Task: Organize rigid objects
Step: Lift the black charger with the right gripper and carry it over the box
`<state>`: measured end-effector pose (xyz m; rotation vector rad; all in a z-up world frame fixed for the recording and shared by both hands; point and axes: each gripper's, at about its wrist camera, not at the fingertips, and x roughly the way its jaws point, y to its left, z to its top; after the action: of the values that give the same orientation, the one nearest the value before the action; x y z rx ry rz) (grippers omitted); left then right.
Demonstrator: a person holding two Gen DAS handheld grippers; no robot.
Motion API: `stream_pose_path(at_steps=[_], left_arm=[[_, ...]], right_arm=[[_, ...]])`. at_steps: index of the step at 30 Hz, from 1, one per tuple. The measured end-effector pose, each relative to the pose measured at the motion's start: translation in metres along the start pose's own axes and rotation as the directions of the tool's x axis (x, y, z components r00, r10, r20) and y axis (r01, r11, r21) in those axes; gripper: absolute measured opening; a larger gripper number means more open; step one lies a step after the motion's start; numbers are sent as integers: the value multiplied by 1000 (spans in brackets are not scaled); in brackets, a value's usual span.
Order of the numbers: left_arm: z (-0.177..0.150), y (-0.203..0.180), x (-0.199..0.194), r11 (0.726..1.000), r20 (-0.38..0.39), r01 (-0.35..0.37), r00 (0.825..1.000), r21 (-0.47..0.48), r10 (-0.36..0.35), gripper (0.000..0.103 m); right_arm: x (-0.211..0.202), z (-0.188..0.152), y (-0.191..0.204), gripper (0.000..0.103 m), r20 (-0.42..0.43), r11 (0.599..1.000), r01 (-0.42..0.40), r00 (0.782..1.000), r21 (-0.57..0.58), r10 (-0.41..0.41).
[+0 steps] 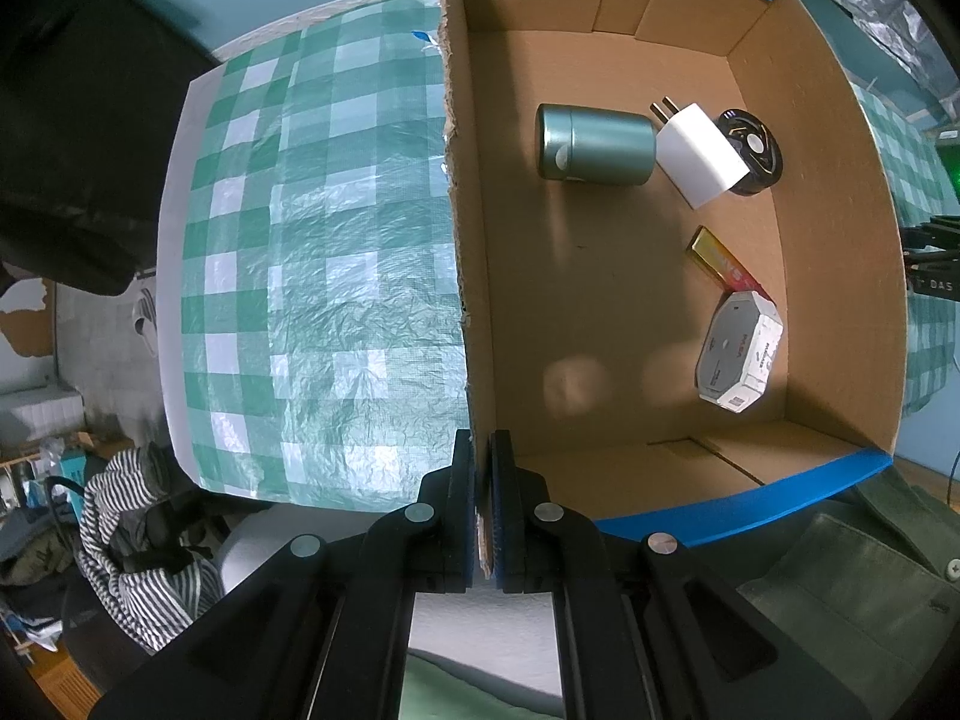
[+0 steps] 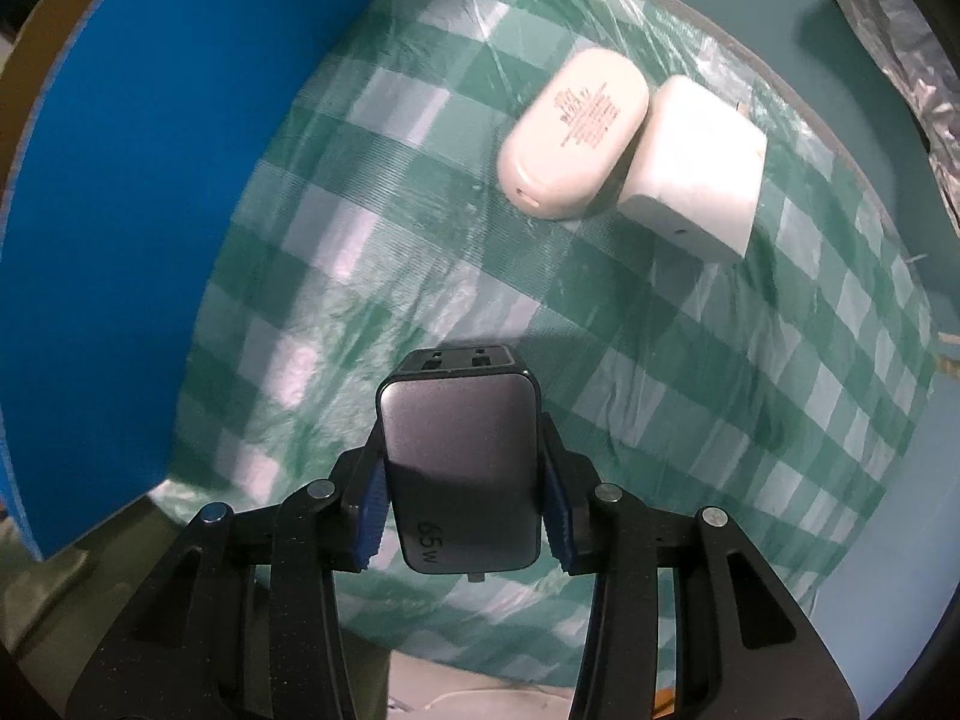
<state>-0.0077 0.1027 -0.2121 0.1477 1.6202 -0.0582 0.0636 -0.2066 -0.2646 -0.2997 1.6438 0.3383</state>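
1. The right gripper (image 2: 462, 498) is closed on a dark grey charger (image 2: 461, 468), with one blue pad pressing on each long side. The charger sits between the fingers, its far end pointing away from the camera, and "65W" is printed near its close end.
2. The charger is held above the green checked tablecloth (image 2: 690, 408). Farther ahead and to the right, two white things lie touching: a rounded case (image 2: 573, 135) and a white adapter (image 2: 696, 171).
3. The blue outer wall of the cardboard box (image 2: 150, 210) stands at the left of the right wrist view.
4. The left gripper (image 1: 483, 510) is clamped on the box wall (image 1: 465, 240), one finger outside and one inside.
5. Inside the box lie a green can (image 1: 594, 144), a white plug (image 1: 699, 156), a black round thing (image 1: 759, 147), a flat packet (image 1: 723, 261) and a white small box (image 1: 741, 351).
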Motion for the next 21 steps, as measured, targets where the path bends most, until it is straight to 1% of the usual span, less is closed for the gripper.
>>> stream_pose_path(at_steps=[5, 7, 10, 21], left_arm=[[0, 0, 0, 1000, 0, 0, 1000, 0, 0, 4], [0, 0, 0, 1000, 0, 0, 1000, 0, 0, 4], [0, 0, 0, 1000, 0, 1, 1000, 0, -1, 4], [2, -1, -1, 1000, 4, -1, 1000, 9, 1, 4]], right_arm=[[-34, -1, 5, 42, 27, 1000, -16, 1000, 9, 15], [-41, -4, 1, 42, 43, 1000, -20, 999, 7, 20], [-58, -4, 7, 42, 62, 1000, -20, 998, -1, 20], [-112, 4, 46, 42, 145, 998, -14, 989, -62, 23]])
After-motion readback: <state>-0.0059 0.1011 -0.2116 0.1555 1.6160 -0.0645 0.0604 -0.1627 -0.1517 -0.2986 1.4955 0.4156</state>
